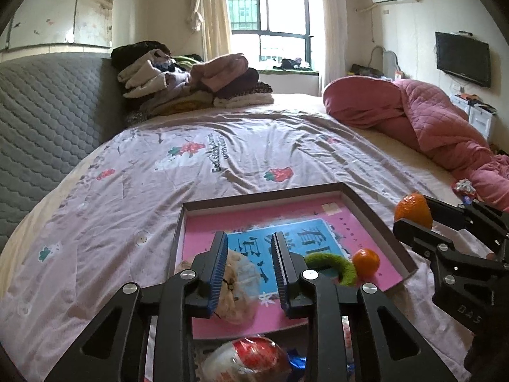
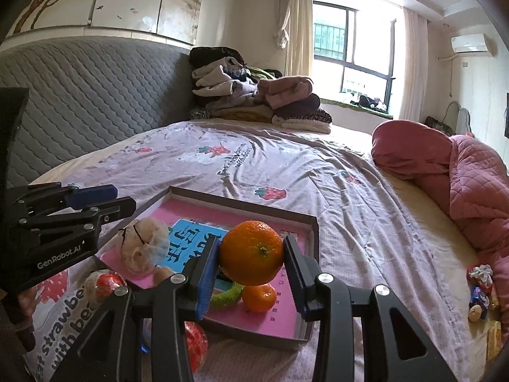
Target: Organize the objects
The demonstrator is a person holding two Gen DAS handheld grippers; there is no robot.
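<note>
Low in the middle of the right wrist view, a glossy, dimpled orange mandarin [image 2: 251, 252] sits pinched between the blue ribbed pads of the right gripper [image 2: 251, 264], whose jaws are closed on its sides; in the left wrist view the same fruit [image 1: 412, 210] shows at the right edge, raised above the bed. Just below it, a shallow brown-rimmed cardboard tray [image 2: 313, 222] with a pink printed liner lies on the sheet. Inside the tray are three things: a second, smaller mandarin [image 2: 259, 297], a fuzzy green ring [image 2: 224, 297] touching it, and a beige plush toy [image 2: 143, 245] with a pale blue patch near the tray's left side. The left gripper [image 1: 251, 265] hangs over the tray with its jaws parted and nothing between them, the plush toy [image 1: 237, 289] lying beneath. Two crinkly red-and-white wrapped snacks [image 2: 103, 285] lie at the lower left, outside the tray's near edge. Around them spreads a wrinkled lilac strawberry-print bedsheet [image 2: 286, 165]. Upper centre holds a pile of folded clothes [image 2: 254, 95] against a grey quilted headboard [image 2: 89, 95]; a bunched pink quilted blanket [image 2: 461, 184] fills the right side.
</note>
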